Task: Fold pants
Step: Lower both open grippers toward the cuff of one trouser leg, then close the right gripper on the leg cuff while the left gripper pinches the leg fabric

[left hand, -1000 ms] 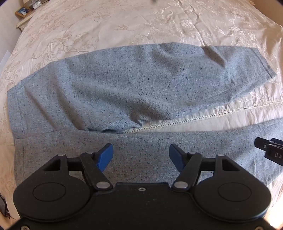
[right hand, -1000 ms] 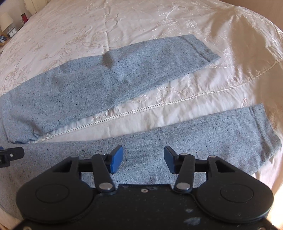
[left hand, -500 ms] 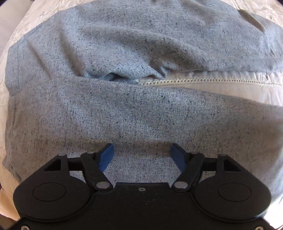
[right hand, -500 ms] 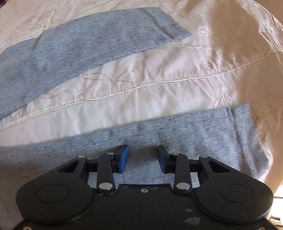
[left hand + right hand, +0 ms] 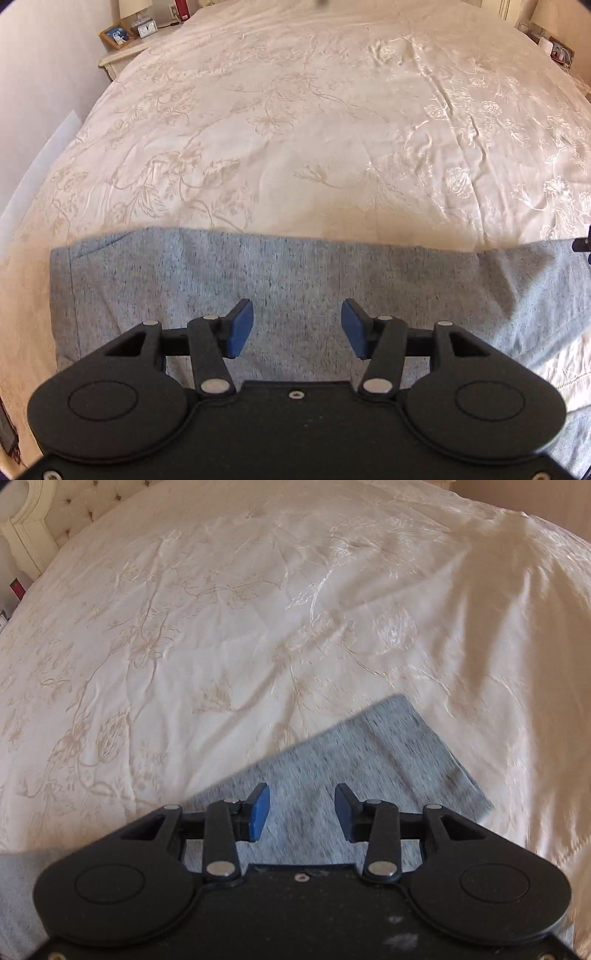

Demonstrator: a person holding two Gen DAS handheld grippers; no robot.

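Now only one grey band of the pants lies across the bedspread. A second ago the two legs lay apart with a strip of cream cloth between them; half a second ago both claws were low over the near leg. In the left wrist view the strip is gone, and a single straight edge runs from nine to three o'clock with bare bedspread beyond it. That suggests the near leg has been carried over onto the far one, so the lengthwise fold looks made. The left gripper hangs over the waist end with its blue pads spread and nothing between them; the waistband seam shows at nine o'clock. The right gripper is likewise spread and empty, above the cuff end, whose corner points toward one o'clock. That view is smeared by motion, so whether the two cuffs lie flush cannot be told. A ridge runs down the cloth at three o'clock in the left view, likely slack to smooth. Judging by the task, the cross fold, cuffs to waist, is not yet done.
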